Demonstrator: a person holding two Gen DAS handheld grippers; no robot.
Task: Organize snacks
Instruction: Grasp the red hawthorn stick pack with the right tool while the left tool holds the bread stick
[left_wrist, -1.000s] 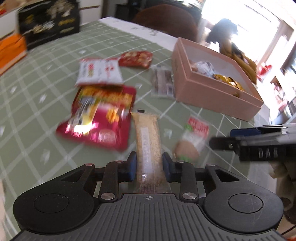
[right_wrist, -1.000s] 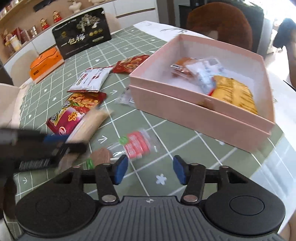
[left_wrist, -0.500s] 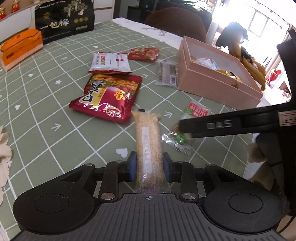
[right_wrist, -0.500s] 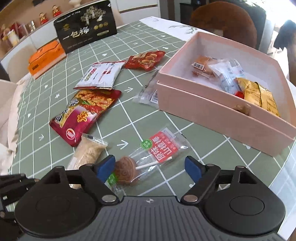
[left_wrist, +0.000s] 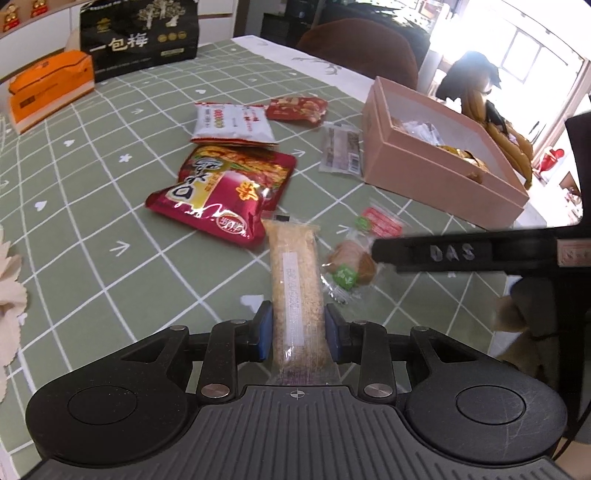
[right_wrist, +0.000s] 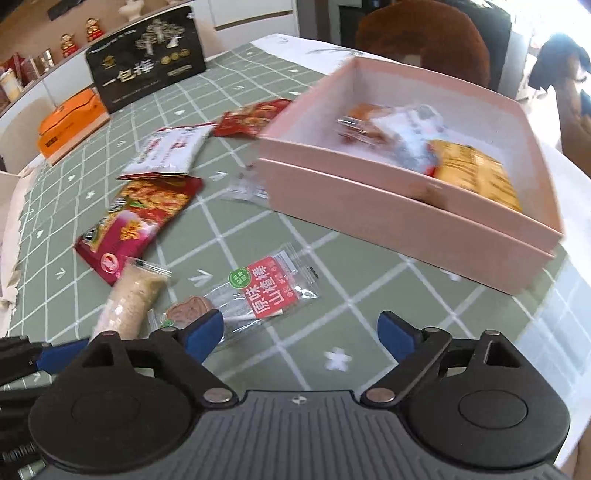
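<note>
Both tools share one build. The left tongs (left_wrist: 298, 330) carry blue pads on black link arms, each arm pinned with a round silver screw. Behind the screws sits a ribbed dark grey housing with a small crosshair mark at its front edge, flanked by two black rounded lobes with a disc pressed into each. The right tongs (right_wrist: 300, 330) have the same blue pads, silver screws, ribbed grey housing and crosshair. Seen from the left camera, the right tool's black finger bears raised letters reading DAS, with a pinkish label beside them.
</note>
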